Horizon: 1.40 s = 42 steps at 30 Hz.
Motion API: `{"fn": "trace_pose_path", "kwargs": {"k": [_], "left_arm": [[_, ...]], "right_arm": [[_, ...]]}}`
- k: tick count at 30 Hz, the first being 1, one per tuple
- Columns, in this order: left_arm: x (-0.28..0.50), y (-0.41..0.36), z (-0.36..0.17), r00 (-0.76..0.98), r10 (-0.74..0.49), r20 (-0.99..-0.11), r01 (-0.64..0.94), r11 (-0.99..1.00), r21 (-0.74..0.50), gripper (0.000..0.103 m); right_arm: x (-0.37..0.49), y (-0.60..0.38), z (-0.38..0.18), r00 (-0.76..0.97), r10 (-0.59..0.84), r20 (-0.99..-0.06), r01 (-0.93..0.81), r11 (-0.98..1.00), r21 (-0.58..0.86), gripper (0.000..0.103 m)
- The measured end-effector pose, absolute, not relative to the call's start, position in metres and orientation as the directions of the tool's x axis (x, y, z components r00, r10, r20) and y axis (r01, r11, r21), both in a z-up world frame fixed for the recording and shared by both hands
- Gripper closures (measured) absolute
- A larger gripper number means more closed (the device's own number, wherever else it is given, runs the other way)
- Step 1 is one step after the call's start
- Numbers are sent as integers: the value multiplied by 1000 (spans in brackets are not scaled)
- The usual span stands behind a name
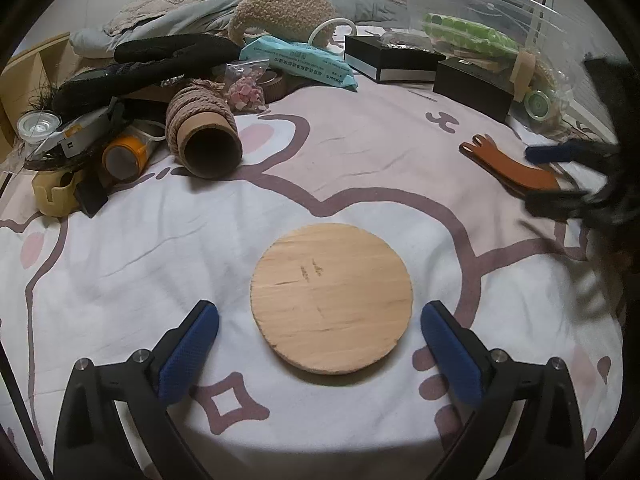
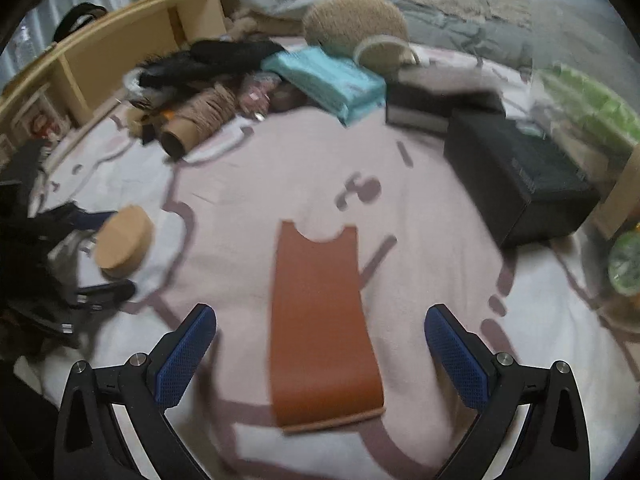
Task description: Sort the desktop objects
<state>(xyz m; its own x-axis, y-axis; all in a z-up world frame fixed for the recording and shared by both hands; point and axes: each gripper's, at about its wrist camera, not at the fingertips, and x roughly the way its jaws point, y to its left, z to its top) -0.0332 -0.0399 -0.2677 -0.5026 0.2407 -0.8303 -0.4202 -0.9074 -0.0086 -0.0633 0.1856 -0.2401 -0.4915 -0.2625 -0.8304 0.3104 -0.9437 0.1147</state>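
A round wooden disc (image 1: 332, 298) lies flat on the patterned bedsheet (image 1: 360, 184). My left gripper (image 1: 320, 312) stands open around it, and neither blue pad touches its rim. A brown leather sleeve (image 2: 320, 332) with a notched far end lies on the sheet between the fingers of my right gripper (image 2: 320, 316), which is open and clear of it. In the left wrist view the right gripper (image 1: 556, 178) is a blur at the right edge, over the leather sleeve (image 1: 512, 164). The right wrist view has the disc (image 2: 124, 240) at the left, between the left gripper's fingers (image 2: 108, 290).
Clutter crowds the far side: a rope-wrapped cardboard tube (image 1: 204, 132), an orange roll (image 1: 124, 156), a teal packet (image 1: 300, 60), two black boxes (image 1: 392, 60) (image 1: 472, 84), and a clear plastic bin (image 1: 480, 8). A wooden shelf (image 2: 120, 48) borders the left.
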Motion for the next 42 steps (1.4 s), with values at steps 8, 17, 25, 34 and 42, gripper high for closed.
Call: {"fn": "trace_pose_path", "kwargs": {"k": [8,17,25,34,42], "left_arm": [[-35,-44,-264,-516,259,-817,-404,-914,-35,8],[-31,-50,-252,-547,327,-771,-401,-910,-101,23],[-29,-36,-254,-547,294,-783,-434,-900,-35,26],[-28,-37,-257,-558,278,-782,-423,-906,-21,31],[-28,-39,-257,-560,284,-778,-418,-908,-30,33]], "right_arm": [[-55,178,-248,-530,-170,-831,299,-954,4,0],[-54,180,-251,-556,-183,-811,299,-954,10,0],[-55,182,-252,-559,-190,-807,298,-954,18,0],[-42,180,-243,-623,-219,-751,322,-947,9,2],[-35,170,-237,-641,-264,-721,386,-923,-5,41]]}}
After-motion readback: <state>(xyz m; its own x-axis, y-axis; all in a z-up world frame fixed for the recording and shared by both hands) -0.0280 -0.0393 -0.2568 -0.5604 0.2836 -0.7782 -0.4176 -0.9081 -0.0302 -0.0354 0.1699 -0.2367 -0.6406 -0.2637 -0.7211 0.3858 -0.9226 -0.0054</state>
